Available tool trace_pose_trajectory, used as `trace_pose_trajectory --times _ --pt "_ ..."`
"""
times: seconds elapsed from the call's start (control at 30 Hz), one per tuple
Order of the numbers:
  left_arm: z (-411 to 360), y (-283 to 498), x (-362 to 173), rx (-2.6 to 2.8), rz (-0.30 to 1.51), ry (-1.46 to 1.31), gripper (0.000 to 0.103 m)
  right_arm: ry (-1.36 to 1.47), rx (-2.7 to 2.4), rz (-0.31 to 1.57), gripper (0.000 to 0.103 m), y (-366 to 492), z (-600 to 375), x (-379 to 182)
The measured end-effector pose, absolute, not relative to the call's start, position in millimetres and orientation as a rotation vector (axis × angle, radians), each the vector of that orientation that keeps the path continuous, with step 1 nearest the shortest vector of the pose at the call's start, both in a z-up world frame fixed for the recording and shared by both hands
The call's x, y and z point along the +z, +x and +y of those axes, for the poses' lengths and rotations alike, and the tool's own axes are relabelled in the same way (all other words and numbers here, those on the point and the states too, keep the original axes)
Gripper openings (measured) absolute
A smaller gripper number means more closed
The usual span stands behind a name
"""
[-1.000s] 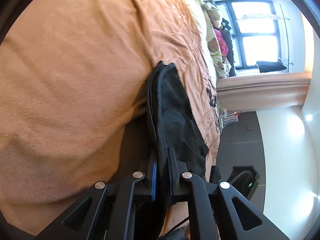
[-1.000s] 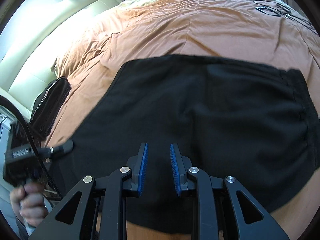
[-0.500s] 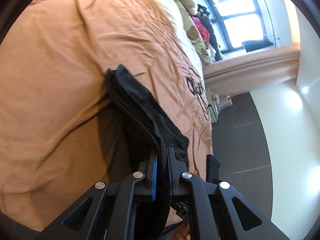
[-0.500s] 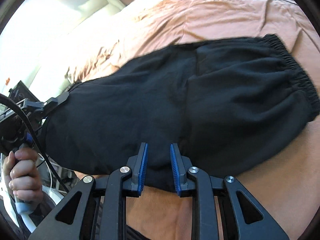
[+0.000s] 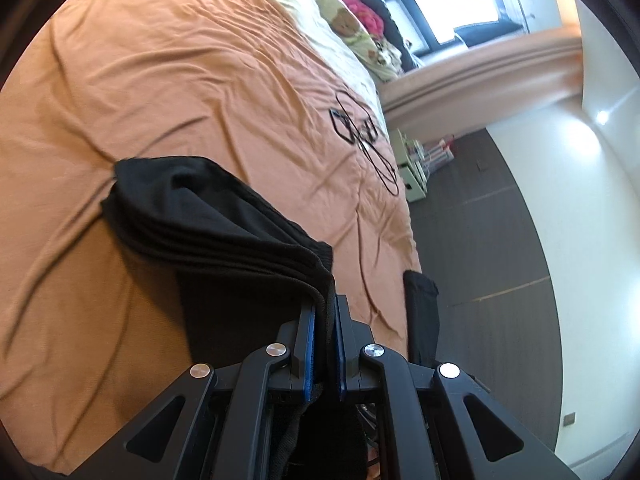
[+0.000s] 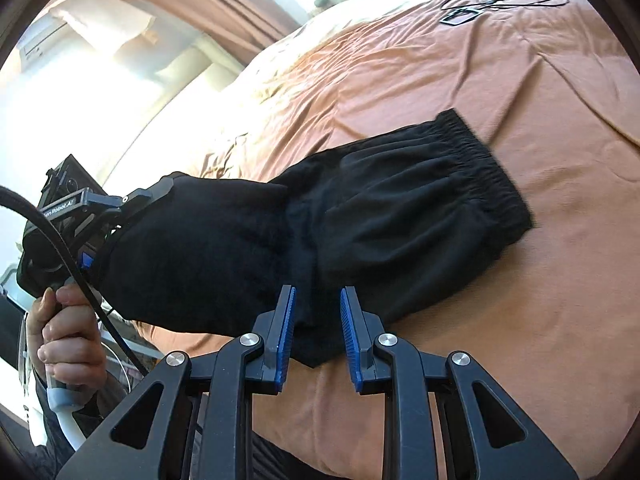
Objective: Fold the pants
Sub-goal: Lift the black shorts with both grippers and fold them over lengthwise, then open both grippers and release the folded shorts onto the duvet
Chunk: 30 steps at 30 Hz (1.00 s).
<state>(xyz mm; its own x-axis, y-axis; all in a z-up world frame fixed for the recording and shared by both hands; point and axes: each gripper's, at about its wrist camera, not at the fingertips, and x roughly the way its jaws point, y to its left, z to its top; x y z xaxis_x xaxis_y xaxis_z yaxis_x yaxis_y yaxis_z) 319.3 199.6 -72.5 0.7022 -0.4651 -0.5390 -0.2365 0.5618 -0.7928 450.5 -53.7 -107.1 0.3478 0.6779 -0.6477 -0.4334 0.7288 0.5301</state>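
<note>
Left gripper point(image 5: 324, 344): we have its blue pads pinched tight on a bunched edge of the black pants point(image 5: 216, 224), with fabric filling the narrow gap between them.
Right gripper point(image 6: 318, 334): our pads stand apart with nothing between them, hovering just above the near edge of the pants point(image 6: 360, 216).
Pants: they lie folded on the orange bedspread point(image 6: 500, 92); the elastic waistband point(image 6: 484, 164) rests flat on the far right, while the opposite end is lifted off the bed where we grip it.
Left hand point(image 6: 68, 340): from the right wrist view we see it wrapped around the handle of the left tool.
Bed: black cables point(image 5: 360, 136) sit on the bedspread well beyond the pants, and stuffed toys point(image 5: 352, 20) sit near the window point(image 5: 452, 4).
</note>
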Motion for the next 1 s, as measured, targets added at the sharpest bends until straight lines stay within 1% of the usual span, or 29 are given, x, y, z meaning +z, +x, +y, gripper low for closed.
trace_pose_trajectory --times 0.17,0.2,0.23,0.27,0.3,0.33,0.5,0.6,0.77,0.83,0.87,0.9,0.93,0.97,1.0 --pt "175 342 -74 -0.18 0.856 -0.961 0.009 0.327 0.713 0.962 0.021 439 -78 -105" --pt "170 347 -75 -0.185 0.865 -0.955 0.009 0.331 0.709 0.957 0.024 436 -82 -104" --pt "165 349 -77 -0.19 0.874 -0.95 0.009 0.334 0.704 0.947 0.034 434 -88 -104" --pt "160 353 -78 -0.196 0.884 -0.945 0.009 0.333 0.699 0.938 0.04 431 -92 -103" --pt "155 357 -81 -0.201 0.894 -0.942 0.009 0.333 0.692 0.927 0.05 429 -95 -104" --pt "151 360 -83 -0.205 0.902 -0.939 0.009 0.332 0.685 0.915 0.055 425 -100 -103" --pt "126 381 -96 -0.229 0.955 -0.925 0.009 0.34 0.66 0.911 0.058 415 -119 -103" --pt "112 392 -104 -0.244 0.987 -0.916 0.009 0.372 0.64 0.917 0.062 411 -134 -107" --pt "92 406 -121 -0.261 1.036 -0.912 0.009 0.419 0.615 0.927 0.062 411 -156 -111" --pt "86 411 -129 -0.259 1.063 -0.905 0.011 0.436 0.61 0.929 0.062 408 -163 -111" --pt "83 412 -133 -0.262 1.077 -0.911 0.019 0.442 0.608 0.929 0.062 407 -165 -111" --pt "81 413 -138 -0.276 1.086 -0.931 0.032 0.45 0.61 0.929 0.062 407 -166 -110" --pt "80 413 -140 -0.289 1.09 -0.949 0.04 0.457 0.613 0.93 0.062 406 -168 -111" --pt "79 412 -143 -0.297 1.091 -0.963 0.057 0.461 0.615 0.93 0.062 407 -169 -111" --pt "79 410 -142 -0.299 1.086 -0.965 0.068 0.463 0.614 0.93 0.062 405 -169 -109"
